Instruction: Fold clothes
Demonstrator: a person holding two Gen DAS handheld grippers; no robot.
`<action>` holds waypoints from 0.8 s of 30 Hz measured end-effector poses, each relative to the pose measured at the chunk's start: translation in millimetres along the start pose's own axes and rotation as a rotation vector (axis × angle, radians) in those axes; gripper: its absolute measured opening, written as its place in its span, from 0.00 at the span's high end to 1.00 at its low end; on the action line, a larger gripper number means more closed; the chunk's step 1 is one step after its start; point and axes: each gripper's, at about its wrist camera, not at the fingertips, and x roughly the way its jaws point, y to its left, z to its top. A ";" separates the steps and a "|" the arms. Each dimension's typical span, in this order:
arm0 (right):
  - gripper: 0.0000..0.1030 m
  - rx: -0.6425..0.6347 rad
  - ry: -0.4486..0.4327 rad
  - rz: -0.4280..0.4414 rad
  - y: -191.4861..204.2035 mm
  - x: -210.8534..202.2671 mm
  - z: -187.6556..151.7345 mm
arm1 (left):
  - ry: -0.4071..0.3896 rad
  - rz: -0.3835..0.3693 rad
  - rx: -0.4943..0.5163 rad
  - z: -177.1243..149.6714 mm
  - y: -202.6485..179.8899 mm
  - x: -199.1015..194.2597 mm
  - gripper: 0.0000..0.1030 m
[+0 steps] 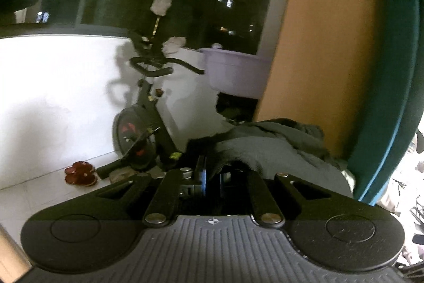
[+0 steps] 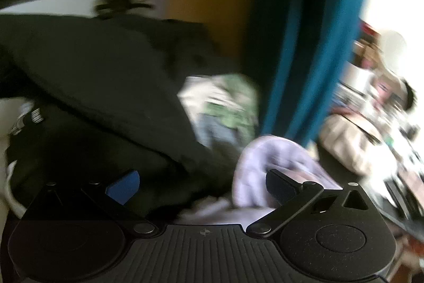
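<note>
Left tongs pinch the dark garment at lower centre. Right tongs gape over blurred clothes. The lilac tub at centre right hides its contents.

left tongs clamped on dark garment | exercise bike behind | lilac tub beyond

I see a dark grey garment, lilac tub, teal curtain, orange wall; the blurred cloth looks green-patterned.
</note>
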 end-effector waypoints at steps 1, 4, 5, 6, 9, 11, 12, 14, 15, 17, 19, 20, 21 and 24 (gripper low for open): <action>0.01 -0.032 -0.007 0.026 7.3 5.0 1.0 | 0.004 0.009 -0.018 -0.7 6.9 -1.9 0.92; 0.01 -0.089 -0.015 0.056 19.5 22.3 1.9 | 0.020 0.035 -0.061 -3.0 24.8 -7.4 0.92; 0.01 -0.097 -0.013 0.059 21.8 29.0 2.6 | 0.029 0.042 -0.068 -3.7 29.2 -8.7 0.92; 0.01 -0.095 -0.002 0.059 22.2 37.6 3.5 | 0.035 0.048 -0.070 -4.3 32.3 -10.0 0.92; 0.01 -0.072 0.073 0.067 22.1 63.4 2.9 | 0.042 0.056 -0.069 -5.1 38.9 -14.7 0.92; 0.07 -0.052 0.132 0.080 22.1 80.4 0.9 | 0.047 0.055 -0.068 -5.1 41.3 -18.0 0.92; 0.15 -0.053 0.167 0.091 23.2 87.4 -0.6 | 0.050 0.055 -0.065 -5.2 41.9 -19.0 0.92; 0.37 -0.066 0.206 0.119 25.6 93.7 -2.5 | 0.056 0.054 -0.060 -5.4 42.9 -21.5 0.92; 0.55 -0.072 0.212 0.126 26.5 93.3 -2.2 | 0.058 0.053 -0.058 -5.8 42.6 -22.8 0.92; 0.74 -0.077 0.225 0.135 27.1 91.7 -0.5 | 0.062 0.050 -0.055 -6.3 41.3 -24.5 0.92; 0.90 -0.056 0.222 0.146 23.1 86.5 5.0 | 0.068 0.039 -0.049 -6.4 39.2 -24.5 0.92; 0.90 -0.033 0.214 0.165 19.9 82.1 7.3 | 0.069 0.034 -0.043 -6.9 37.2 -24.2 0.92; 0.91 -0.010 0.205 0.185 16.7 77.8 9.6 | 0.070 0.028 -0.037 -7.4 35.3 -24.0 0.92; 0.92 0.050 0.144 0.261 4.6 57.0 19.9 | 0.070 0.007 -0.027 -8.0 28.9 -22.4 0.92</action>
